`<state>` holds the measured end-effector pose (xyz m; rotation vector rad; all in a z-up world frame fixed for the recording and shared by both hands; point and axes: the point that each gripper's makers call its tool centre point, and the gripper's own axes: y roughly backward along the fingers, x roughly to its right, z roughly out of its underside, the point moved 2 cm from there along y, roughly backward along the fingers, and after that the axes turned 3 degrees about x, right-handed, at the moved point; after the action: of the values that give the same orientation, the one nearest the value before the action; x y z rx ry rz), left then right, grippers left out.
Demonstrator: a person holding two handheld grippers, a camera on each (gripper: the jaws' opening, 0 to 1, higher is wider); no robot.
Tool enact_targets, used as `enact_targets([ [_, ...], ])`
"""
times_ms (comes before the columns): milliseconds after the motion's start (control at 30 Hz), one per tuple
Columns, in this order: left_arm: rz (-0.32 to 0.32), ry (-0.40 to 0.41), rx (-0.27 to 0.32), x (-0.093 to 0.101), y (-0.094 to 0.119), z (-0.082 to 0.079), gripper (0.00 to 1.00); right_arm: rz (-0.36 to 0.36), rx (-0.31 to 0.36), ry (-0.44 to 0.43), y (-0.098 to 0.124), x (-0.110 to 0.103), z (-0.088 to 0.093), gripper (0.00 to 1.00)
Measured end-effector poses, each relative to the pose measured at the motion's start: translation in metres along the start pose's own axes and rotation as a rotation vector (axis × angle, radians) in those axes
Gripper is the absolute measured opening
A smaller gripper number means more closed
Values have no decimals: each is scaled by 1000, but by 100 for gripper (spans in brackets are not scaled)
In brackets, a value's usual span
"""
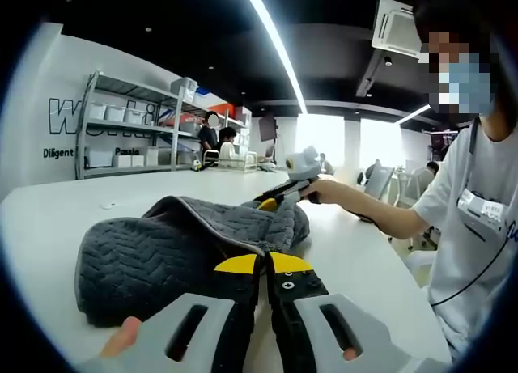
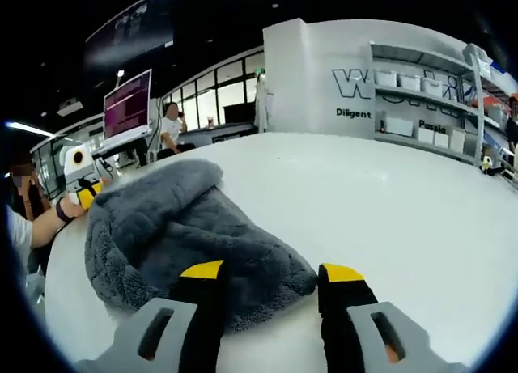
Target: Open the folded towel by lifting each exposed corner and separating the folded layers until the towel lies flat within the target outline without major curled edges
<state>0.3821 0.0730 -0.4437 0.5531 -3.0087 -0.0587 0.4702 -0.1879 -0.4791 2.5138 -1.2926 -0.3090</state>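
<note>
Currently the towel [image 2: 182,239] is lying bunched on the white surface [image 2: 380,203], far from flat. Your left tongs [image 1: 261,265] are closing on a towel edge; your right tongs [image 2: 271,272] are gaping, straddling a corner. No target outline is showing.

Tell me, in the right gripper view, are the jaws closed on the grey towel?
No, the right gripper stands open, its yellow-tipped jaws apart with the grey towel's edge lying between them.
</note>
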Motion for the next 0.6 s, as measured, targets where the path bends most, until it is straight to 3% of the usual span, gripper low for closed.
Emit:
enact_targets([
  [133, -1, 0, -1, -2, 1, 0, 3, -5, -10, 8, -1, -3, 2, 36],
  [300, -5, 1, -1, -4, 1, 0, 3, -34, -24, 9, -2, -11, 4, 21],
  [600, -18, 1, -4, -8, 2, 0, 3, 42, -13, 35, 0, 0, 0, 14],
])
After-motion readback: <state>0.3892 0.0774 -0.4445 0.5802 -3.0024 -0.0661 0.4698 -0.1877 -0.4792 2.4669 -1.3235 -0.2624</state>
